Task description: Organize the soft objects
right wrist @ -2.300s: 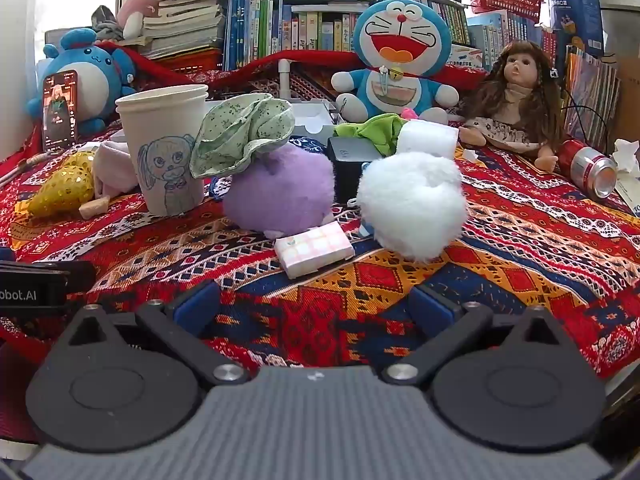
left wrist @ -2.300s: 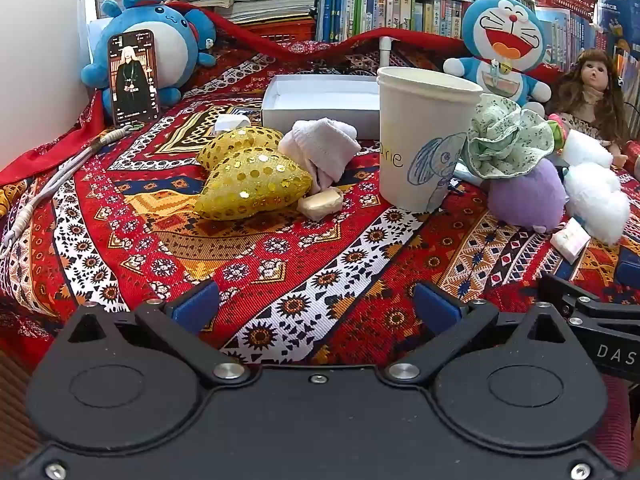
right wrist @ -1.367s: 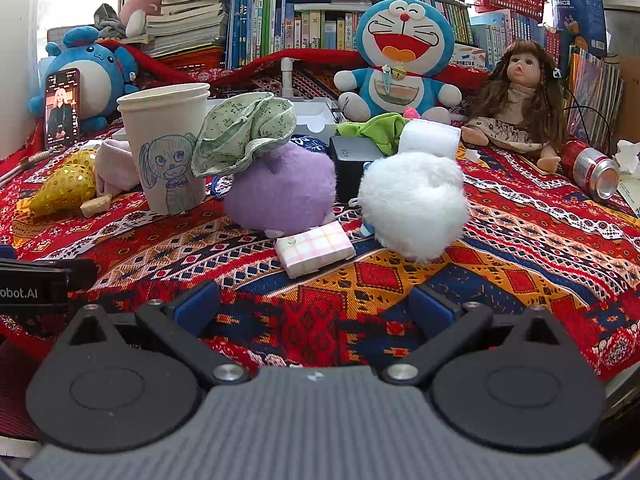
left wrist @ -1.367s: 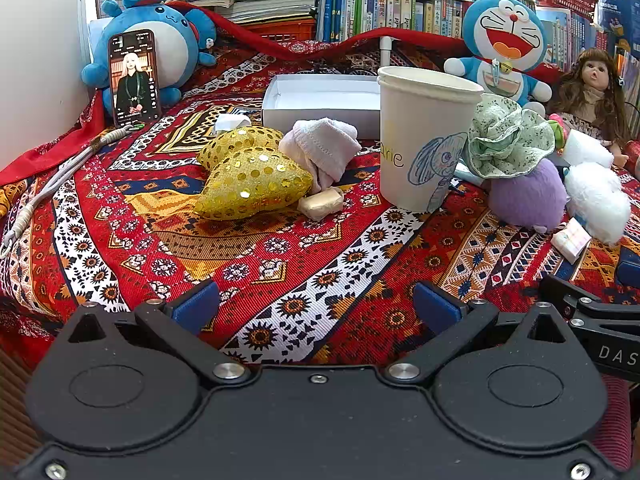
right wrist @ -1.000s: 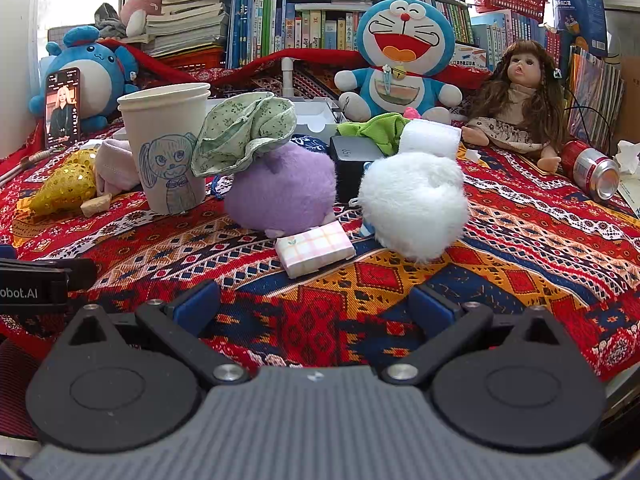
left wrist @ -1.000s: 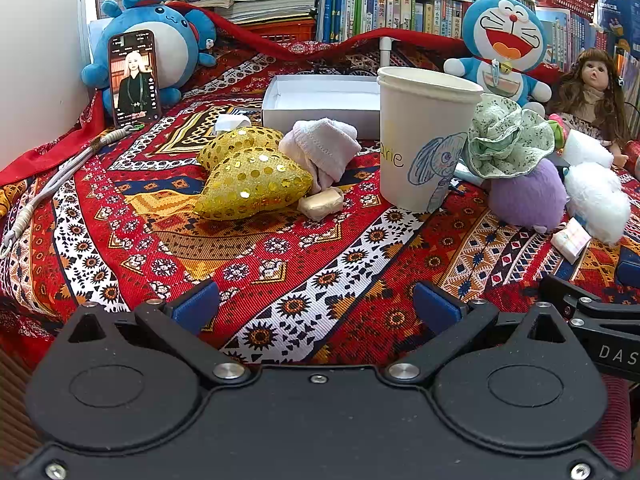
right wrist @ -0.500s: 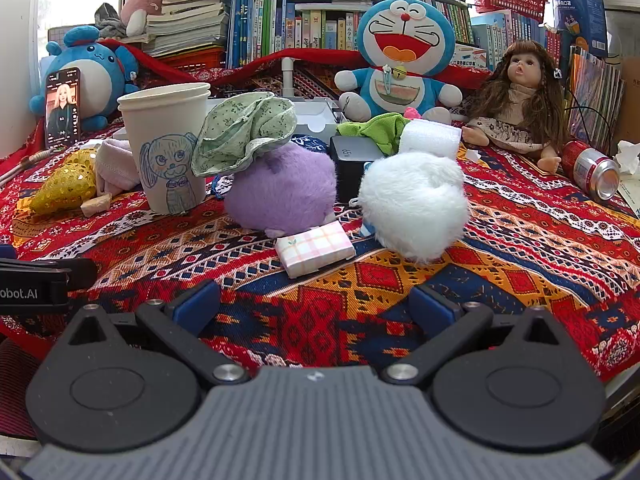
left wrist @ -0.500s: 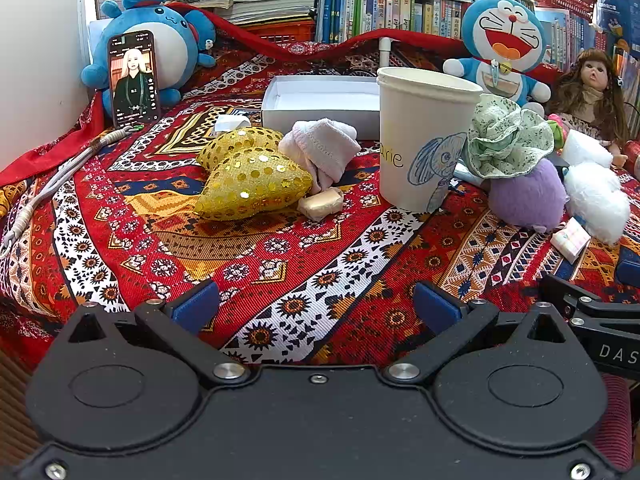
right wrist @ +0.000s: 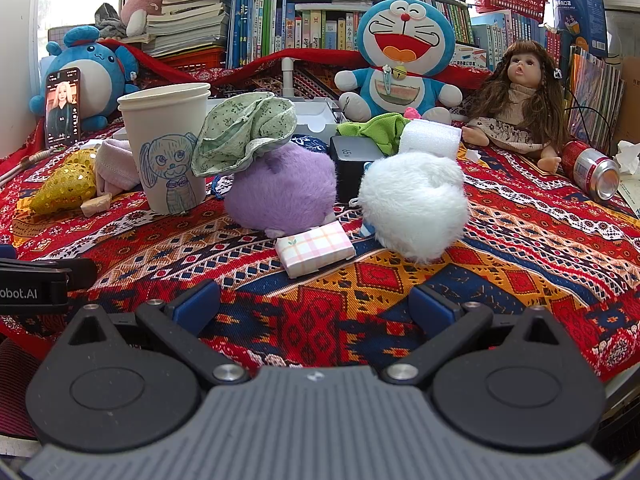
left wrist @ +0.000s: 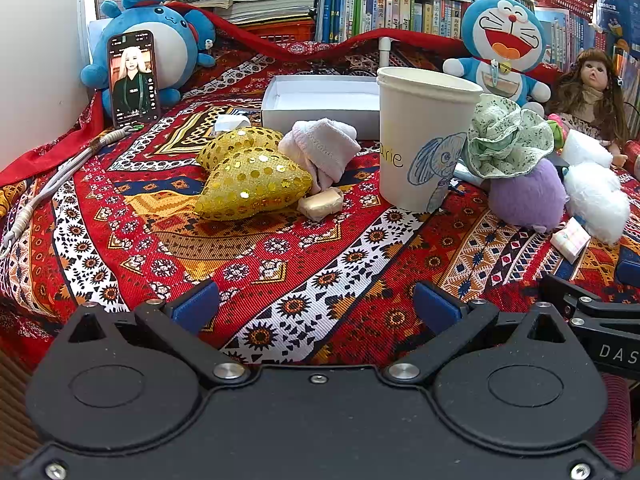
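Note:
Soft objects lie on a patterned red cloth point(left wrist: 256, 264). A gold sequined heart cushion point(left wrist: 250, 184) and a pale pink rolled cloth point(left wrist: 320, 152) sit ahead of my left gripper point(left wrist: 316, 306), which is open and empty near the front edge. Beside a white paper cup point(left wrist: 420, 140) lie a green floral fabric piece point(right wrist: 244, 128), a purple plush ball point(right wrist: 280, 192) and a white fluffy ball point(right wrist: 416, 204). My right gripper point(right wrist: 314, 306) is open and empty, just short of a pink plaid packet point(right wrist: 316, 250).
An open white box point(left wrist: 320, 100) stands behind the cup. A phone point(left wrist: 134, 78) leans on a blue plush point(left wrist: 168, 40). A Doraemon plush point(right wrist: 400, 60), a doll point(right wrist: 520, 108), a red can point(right wrist: 592, 168), a black box point(right wrist: 354, 158) and a green cloth point(right wrist: 380, 128) are further back before bookshelves.

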